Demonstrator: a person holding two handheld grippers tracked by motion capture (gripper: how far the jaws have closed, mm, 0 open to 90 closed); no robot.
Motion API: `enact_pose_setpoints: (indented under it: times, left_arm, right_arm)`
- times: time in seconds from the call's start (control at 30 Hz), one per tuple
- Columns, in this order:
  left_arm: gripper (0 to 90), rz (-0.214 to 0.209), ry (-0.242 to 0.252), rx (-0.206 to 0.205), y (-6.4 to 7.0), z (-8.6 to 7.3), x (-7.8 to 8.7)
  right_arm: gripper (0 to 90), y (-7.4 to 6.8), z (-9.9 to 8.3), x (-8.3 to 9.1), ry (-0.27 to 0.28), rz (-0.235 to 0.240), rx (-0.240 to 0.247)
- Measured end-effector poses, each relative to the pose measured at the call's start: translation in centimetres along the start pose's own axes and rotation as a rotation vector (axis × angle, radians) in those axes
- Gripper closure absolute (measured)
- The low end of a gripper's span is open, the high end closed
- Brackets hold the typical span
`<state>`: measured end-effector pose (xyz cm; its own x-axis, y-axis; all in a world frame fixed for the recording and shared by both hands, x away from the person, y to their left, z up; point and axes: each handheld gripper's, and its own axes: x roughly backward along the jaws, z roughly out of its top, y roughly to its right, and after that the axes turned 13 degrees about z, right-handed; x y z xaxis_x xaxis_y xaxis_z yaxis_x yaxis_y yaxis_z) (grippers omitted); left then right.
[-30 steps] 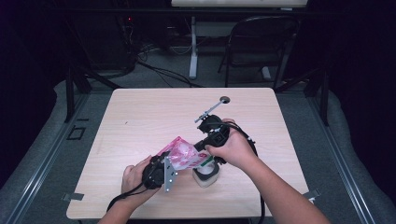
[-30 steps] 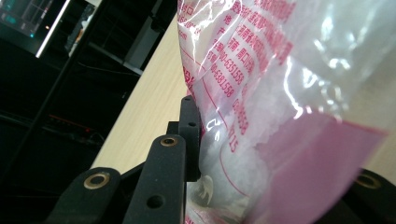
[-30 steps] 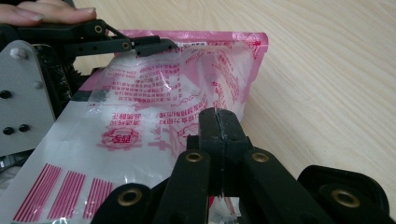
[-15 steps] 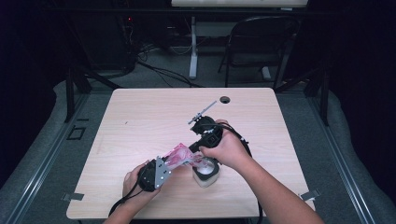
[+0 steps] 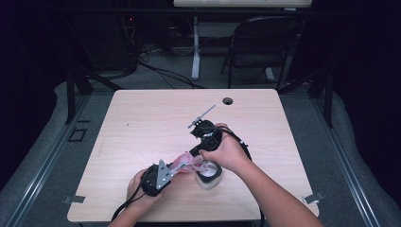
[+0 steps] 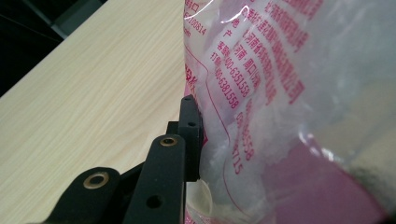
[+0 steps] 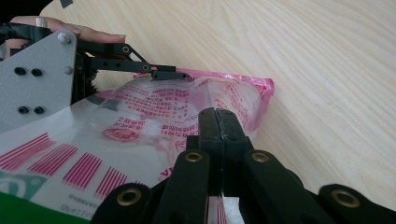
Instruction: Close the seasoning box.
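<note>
- High view shows our thin, see-through plastic bag with pink printing (image 5: pixel 189 164) low on the table, stretched between our two grippers and right above a small white cup with a dark rim (image 5: pixel 208 174).
- We think the bag is very light and floppy. It bends and wrinkles, and it will sag if we let one side go.
- The plastic looks shiny and smooth, so we think it can slip. A flat pinch on the edge is the best place to hold it, not the puffy middle.
- Something white and soft-looking sits inside the bag (image 6: pixel 280 121); we cannot tell what it is.
- Our left gripper (image 5: pixel 158 177) pinches one edge of the bag. In the left gripper view one black jaw lies flat on the plastic, and the other jaw is hidden behind the bag.
- Our right gripper (image 7: pixel 218 122) has its jaws pressed together, with the bag's pink-sealed side squeezed between them.
- In the right gripper view the bag (image 7: pixel 187 112) has pink stripes like a barcode, and a green patch shows at the bottom corner.
- The cup looks hard and round. We think a tug on the bag could knock it over.
- The pale wooden table (image 5: pixel 142 118) is flat and smooth, with fine grain lines and a small round hole near the far edge.
</note>
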<state>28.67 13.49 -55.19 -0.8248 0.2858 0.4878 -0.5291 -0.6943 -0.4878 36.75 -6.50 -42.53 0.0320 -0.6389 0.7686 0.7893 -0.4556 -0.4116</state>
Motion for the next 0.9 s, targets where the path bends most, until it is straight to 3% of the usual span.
enact_pose_setpoints:
  times: [0.47,0.5,0.73,0.8,0.9]
  left_arm:
    - [79.7,-0.039,-0.007,0.052,-0.01,-0.37,-0.37]
    - [79.7,-0.04,-0.007,0.053,0.01,-0.39,-0.39]
    - [79.7,-0.044,-0.011,0.049,0.05,-0.48,-0.45]
    - [79.7,-0.051,-0.022,0.052,0.16,-0.54,-0.54]
    - [79.8,-0.065,-0.034,0.065,0.23,-0.77,-0.84]
  right_arm:
    - [90.0,0.02,-0.09,-0.41,-0.005,0.008,0.001]
    - [90.0,0.02,-0.04,-0.33,-0.022,0.004,0.009]
    - [89.8,0.07,0.0,-0.56,-0.004,0.002,-0.001]
    - [87.9,0.09,0.05,-0.49,-0.023,0.0,0.005]
    - [84.1,0.06,0.04,-0.28,0.0,0.012,0.002]
